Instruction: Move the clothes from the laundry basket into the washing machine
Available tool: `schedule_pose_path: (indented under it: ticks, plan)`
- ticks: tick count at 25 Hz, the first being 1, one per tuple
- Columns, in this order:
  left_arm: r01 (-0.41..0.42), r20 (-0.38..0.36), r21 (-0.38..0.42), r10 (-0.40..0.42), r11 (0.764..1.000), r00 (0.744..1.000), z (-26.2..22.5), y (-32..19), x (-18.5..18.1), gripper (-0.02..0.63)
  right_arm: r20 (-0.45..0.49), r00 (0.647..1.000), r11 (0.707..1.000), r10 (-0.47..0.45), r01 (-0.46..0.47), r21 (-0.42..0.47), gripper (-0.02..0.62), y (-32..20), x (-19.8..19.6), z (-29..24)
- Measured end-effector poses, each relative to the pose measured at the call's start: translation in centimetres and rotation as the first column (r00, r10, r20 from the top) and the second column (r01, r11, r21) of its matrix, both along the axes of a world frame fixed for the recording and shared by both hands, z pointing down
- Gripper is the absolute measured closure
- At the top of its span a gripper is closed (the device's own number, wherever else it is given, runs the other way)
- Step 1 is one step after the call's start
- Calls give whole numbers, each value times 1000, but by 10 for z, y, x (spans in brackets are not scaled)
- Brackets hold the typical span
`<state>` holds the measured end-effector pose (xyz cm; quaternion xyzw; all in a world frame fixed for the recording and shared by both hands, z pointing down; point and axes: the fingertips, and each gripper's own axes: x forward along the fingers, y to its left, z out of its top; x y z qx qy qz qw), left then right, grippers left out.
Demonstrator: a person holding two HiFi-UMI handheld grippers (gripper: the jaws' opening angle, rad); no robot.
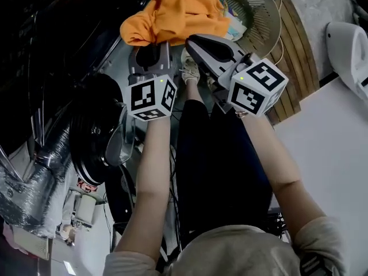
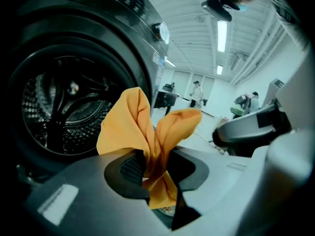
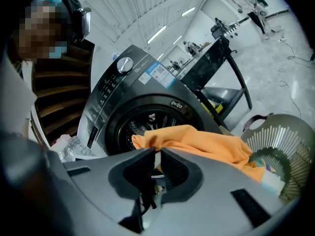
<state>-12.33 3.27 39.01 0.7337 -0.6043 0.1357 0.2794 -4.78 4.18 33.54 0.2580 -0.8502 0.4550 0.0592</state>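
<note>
An orange garment [image 1: 172, 16] hangs bunched between both grippers, in front of the dark washing machine [image 3: 128, 92]. My left gripper [image 2: 156, 154] is shut on a fold of it, and the cloth [image 2: 142, 127] rises above the jaws. The open drum [image 2: 64, 107] lies just beyond, to the left. My right gripper [image 3: 157, 151] is shut on the garment's edge, and the cloth [image 3: 206, 144] drapes away to the right. In the head view the left gripper [image 1: 150, 48] and right gripper [image 1: 192, 42] sit side by side under the garment. The round slatted laundry basket [image 1: 270, 16] stands to the right.
The washer's round door [image 1: 92, 131] stands swung open at the left, above a silver duct hose [image 1: 34, 171]. More pale clothing [image 3: 268, 173] lies in the basket [image 3: 285, 151]. A wooden platform [image 1: 299, 50] runs past the basket. People [image 2: 197, 92] stand far off.
</note>
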Motion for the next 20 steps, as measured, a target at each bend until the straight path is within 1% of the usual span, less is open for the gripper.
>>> schedule_pose_path:
  ticks: [1,3,5,7,10,14,18,20]
  plan:
    - [64,-6,-2,-64,998,998,2,4,-12,494,0,1000,1000,14,-14,-6,580,1,1,4]
    - [184,-10,-10,-184,983,983,7,13,-35,495,-18,999,999,42,-42,-17,580,1,8,15]
    - [253,2,-10,-253,967,967,13,18,-53,495,-34,998,998,51,-52,-28,580,1,13,27]
    - [269,22,1,-269,963,963,18,18,-65,495,-43,998,998,56,-57,-37,580,3,15,39]
    - [261,60,30,-262,965,963,30,3,-82,495,-55,997,997,51,-54,-51,580,5,11,57]
    - [262,91,34,-264,964,960,62,-27,-110,494,-66,998,999,23,-26,-44,580,3,2,75]
    - [264,146,43,-267,964,953,93,-53,-132,494,-52,999,998,11,-14,-63,580,8,-7,93]
    - [298,147,56,-303,953,942,102,-66,-147,495,-54,999,998,0,-3,-60,580,9,-9,100]
